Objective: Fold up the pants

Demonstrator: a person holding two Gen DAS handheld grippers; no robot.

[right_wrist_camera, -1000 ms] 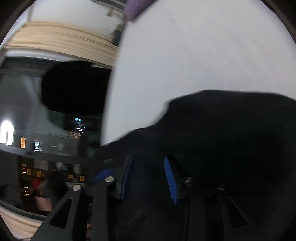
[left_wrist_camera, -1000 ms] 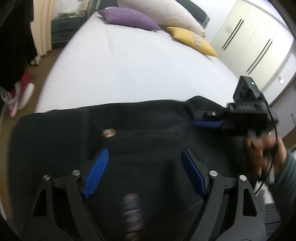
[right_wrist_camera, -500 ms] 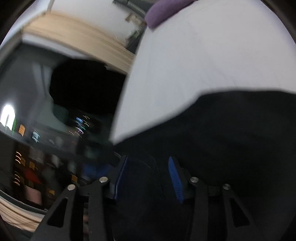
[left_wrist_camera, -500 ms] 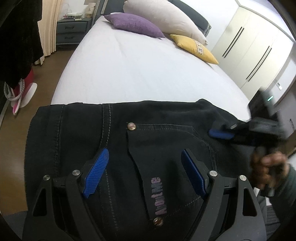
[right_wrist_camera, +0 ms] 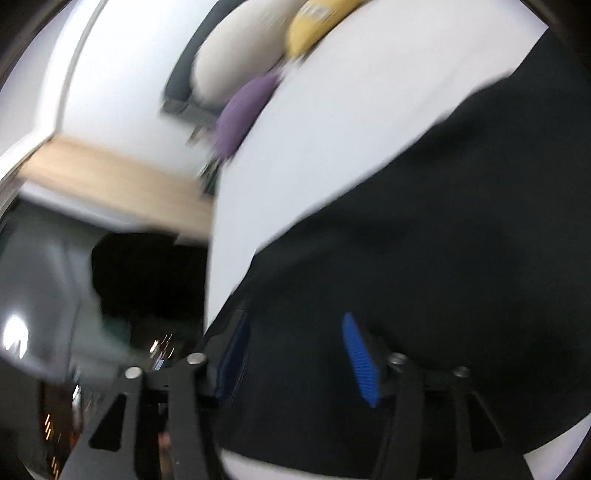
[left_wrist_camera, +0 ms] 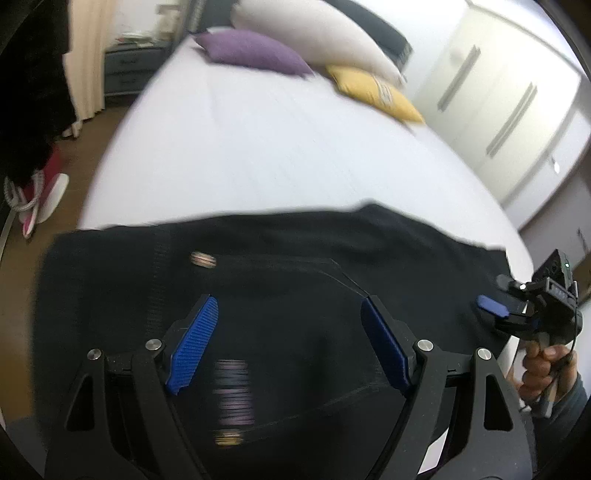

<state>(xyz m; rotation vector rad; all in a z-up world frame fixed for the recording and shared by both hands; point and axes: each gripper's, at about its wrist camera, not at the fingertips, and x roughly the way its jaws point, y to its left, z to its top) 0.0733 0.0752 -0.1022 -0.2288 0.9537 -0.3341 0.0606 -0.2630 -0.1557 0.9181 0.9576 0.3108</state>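
Observation:
Black denim pants (left_wrist_camera: 280,280) lie folded across the near edge of a white bed (left_wrist_camera: 280,155), back pocket and rivets up. My left gripper (left_wrist_camera: 288,343) is open just above the pocket area, holding nothing. My right gripper (left_wrist_camera: 491,308) shows at the pants' right edge in the left wrist view. In the right wrist view the right gripper (right_wrist_camera: 295,354) is open with blue pads over the black pants (right_wrist_camera: 424,277). Both views are blurred by motion.
Purple pillow (left_wrist_camera: 255,51), white pillow (left_wrist_camera: 317,33) and yellow pillow (left_wrist_camera: 376,92) lie at the head of the bed. White wardrobe doors (left_wrist_camera: 509,96) stand at right. A nightstand (left_wrist_camera: 129,66), curtain and shoes (left_wrist_camera: 37,199) are on the floor at left.
The right gripper has moved down and right, off toward the pants' right edge, and its view swung toward the pillows. The left gripper shifted slightly over the pants; both views blurred.

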